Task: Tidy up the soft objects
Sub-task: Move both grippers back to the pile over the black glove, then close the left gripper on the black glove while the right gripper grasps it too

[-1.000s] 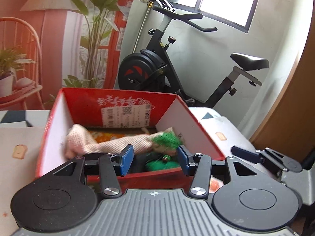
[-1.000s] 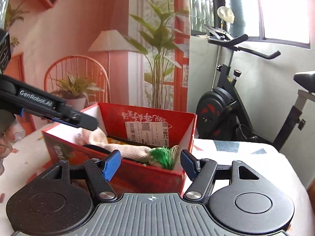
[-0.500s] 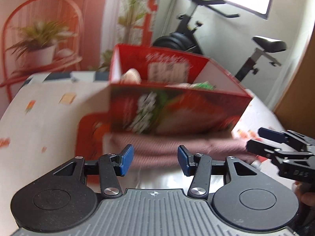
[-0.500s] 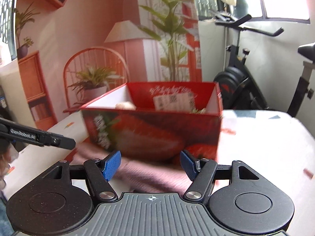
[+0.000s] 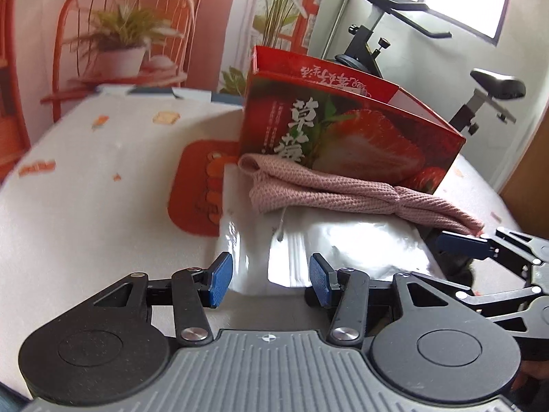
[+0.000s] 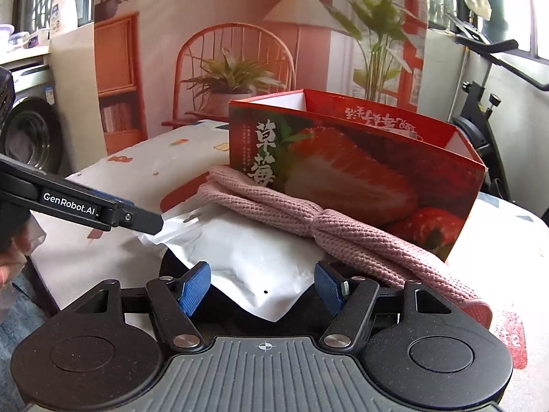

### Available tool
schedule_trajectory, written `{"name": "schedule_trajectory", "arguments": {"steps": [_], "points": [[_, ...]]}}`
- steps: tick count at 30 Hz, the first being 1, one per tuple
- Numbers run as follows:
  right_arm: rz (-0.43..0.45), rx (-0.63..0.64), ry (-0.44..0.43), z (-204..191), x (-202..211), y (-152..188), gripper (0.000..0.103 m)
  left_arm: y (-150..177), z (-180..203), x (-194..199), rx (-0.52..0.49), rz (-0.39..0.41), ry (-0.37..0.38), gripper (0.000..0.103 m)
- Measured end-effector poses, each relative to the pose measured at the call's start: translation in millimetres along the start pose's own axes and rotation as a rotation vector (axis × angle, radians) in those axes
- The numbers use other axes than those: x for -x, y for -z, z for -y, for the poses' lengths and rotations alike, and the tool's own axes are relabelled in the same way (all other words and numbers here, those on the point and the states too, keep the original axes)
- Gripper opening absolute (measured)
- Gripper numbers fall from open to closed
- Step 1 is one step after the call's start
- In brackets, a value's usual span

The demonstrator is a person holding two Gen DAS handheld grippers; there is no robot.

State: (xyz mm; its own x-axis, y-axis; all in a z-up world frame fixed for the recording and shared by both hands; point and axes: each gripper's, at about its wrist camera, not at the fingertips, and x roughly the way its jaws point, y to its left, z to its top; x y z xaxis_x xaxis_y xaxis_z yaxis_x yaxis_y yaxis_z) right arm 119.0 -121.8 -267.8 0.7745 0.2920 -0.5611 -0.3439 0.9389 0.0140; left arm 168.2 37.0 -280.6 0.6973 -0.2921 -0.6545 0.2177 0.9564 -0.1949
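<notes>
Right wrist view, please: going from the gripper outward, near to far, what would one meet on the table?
right gripper → white plastic pouch → pink knitted cloth lying across the pouch → red strawberry box → orange chair beyond the table.

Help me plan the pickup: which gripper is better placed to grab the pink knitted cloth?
Probably the right gripper: the pink knitted cloth trails past its open fingers. The left gripper, also open, faces the white pouch, cloth farther back.
</notes>
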Motion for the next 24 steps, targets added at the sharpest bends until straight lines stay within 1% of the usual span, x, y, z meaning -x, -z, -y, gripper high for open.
{"name": "schedule_trajectory", "arguments": {"steps": [2, 4, 11, 16, 19, 24], "points": [[0.006, -0.006, 0.010, 0, 1, -2, 0.064, 2, 1, 1, 0.013, -0.011, 0.030, 0.052], [0.009, -0.013, 0.019, 4, 4, -2, 0.064, 6, 6, 2, 0.001, -0.017, 0.047, 0.052], [0.021, -0.032, 0.045, 10, 11, -2, 0.064, 21, 18, 1, 0.010, -0.064, 0.090, 0.052], [0.028, -0.055, 0.065, 16, 18, 1, 0.067, 29, 22, -5, 0.042, -0.103, 0.128, 0.051], [0.029, -0.063, 0.072, 19, 22, 4, 0.067, 33, 26, -11, 0.049, -0.124, 0.128, 0.050], [0.032, -0.102, 0.086, 29, 28, 12, 0.067, 31, 34, -21, 0.041, -0.126, 0.125, 0.050]]}}
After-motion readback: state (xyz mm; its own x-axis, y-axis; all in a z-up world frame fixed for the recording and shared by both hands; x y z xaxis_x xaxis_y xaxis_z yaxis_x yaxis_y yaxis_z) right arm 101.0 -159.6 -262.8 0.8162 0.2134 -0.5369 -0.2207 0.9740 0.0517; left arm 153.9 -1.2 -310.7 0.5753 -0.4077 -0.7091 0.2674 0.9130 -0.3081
